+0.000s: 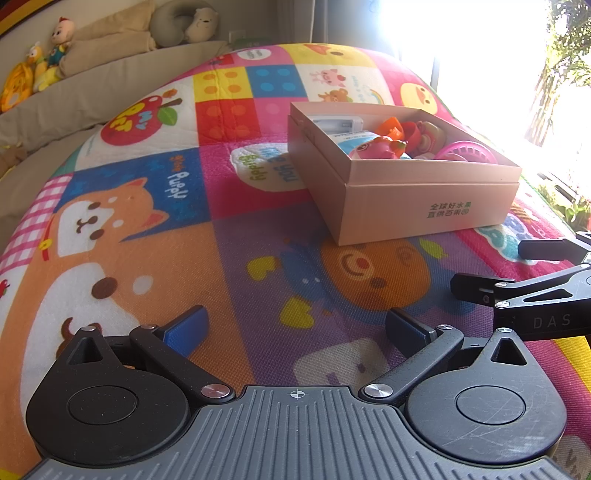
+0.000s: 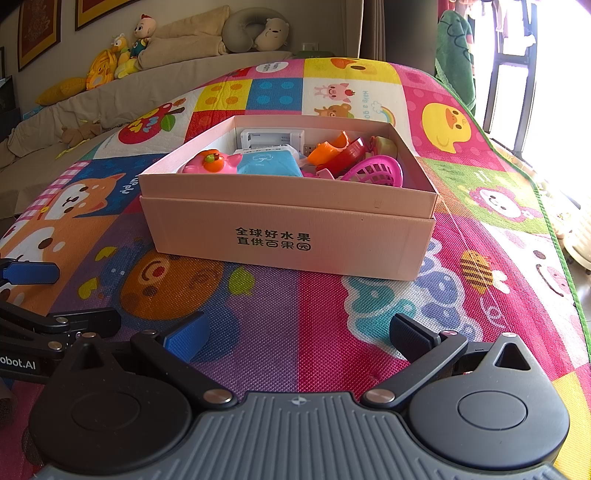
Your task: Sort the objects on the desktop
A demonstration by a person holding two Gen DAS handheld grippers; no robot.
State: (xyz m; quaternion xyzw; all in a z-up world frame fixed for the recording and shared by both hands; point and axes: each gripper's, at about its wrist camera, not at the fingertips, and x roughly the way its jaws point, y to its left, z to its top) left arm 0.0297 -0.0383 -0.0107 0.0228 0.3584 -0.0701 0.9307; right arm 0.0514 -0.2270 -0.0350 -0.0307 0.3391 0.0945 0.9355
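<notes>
A pink cardboard box [image 2: 288, 229] stands on the colourful play mat; it also shows in the left wrist view [image 1: 413, 210]. Inside lie a pink pig toy [image 2: 210, 164], a blue tissue pack [image 2: 267, 162], a white case [image 2: 271, 138], an orange piece [image 2: 327, 149], a red piece [image 2: 351, 153] and a pink basket [image 2: 376, 171]. My left gripper [image 1: 295, 330] is open and empty over the mat, left of the box. My right gripper [image 2: 297, 338] is open and empty in front of the box. Each gripper shows at the edge of the other's view.
The play mat [image 2: 332, 325] covers the surface. A beige sofa [image 2: 110, 96] with plush toys [image 2: 122, 55] and a neck pillow [image 2: 255, 29] runs along the far left. A bright window [image 2: 535, 74] is at the right, past the mat's green edge.
</notes>
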